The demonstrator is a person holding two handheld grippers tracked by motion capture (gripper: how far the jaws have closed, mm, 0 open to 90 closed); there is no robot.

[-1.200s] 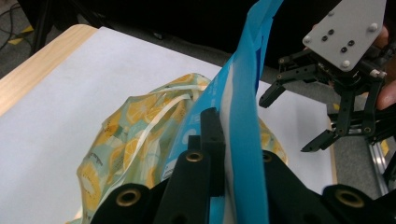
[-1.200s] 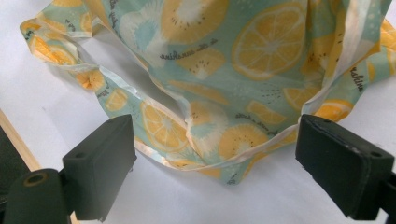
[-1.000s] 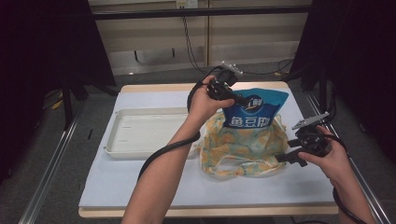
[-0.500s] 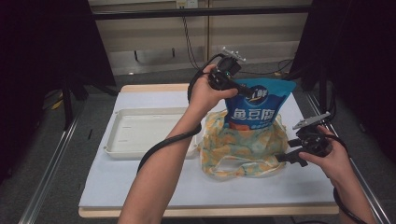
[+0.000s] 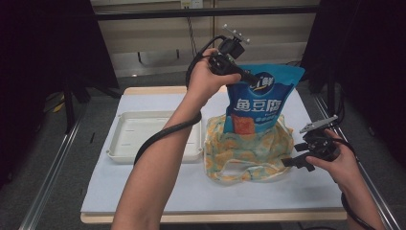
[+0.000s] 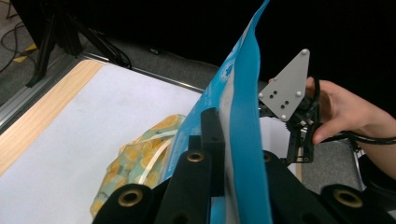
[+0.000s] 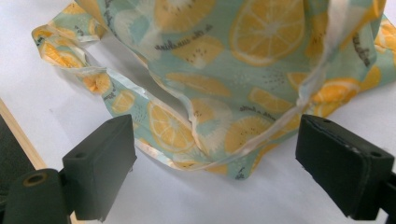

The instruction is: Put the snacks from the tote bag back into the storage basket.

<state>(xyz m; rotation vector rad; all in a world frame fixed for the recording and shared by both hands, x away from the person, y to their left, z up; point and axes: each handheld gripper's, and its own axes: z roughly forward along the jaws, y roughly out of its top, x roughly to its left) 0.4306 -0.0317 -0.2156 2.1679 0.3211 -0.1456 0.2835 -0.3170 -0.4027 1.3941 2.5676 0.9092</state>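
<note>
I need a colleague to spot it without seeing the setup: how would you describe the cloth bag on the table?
On the white-covered table, right of the shallow white tray, sits a soft cloth bag with its loop handles toward the person. A blue snack pouch rises from its mouth. The bag alone is pale green, printed with orange and lemon slices.

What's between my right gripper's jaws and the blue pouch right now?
The lemon-print cloth bag: in the high view it lies between the right gripper and the blue pouch, whose bottom sits in its mouth. In the right gripper view its handle loop lies before the open jaws, ungripped.
</note>
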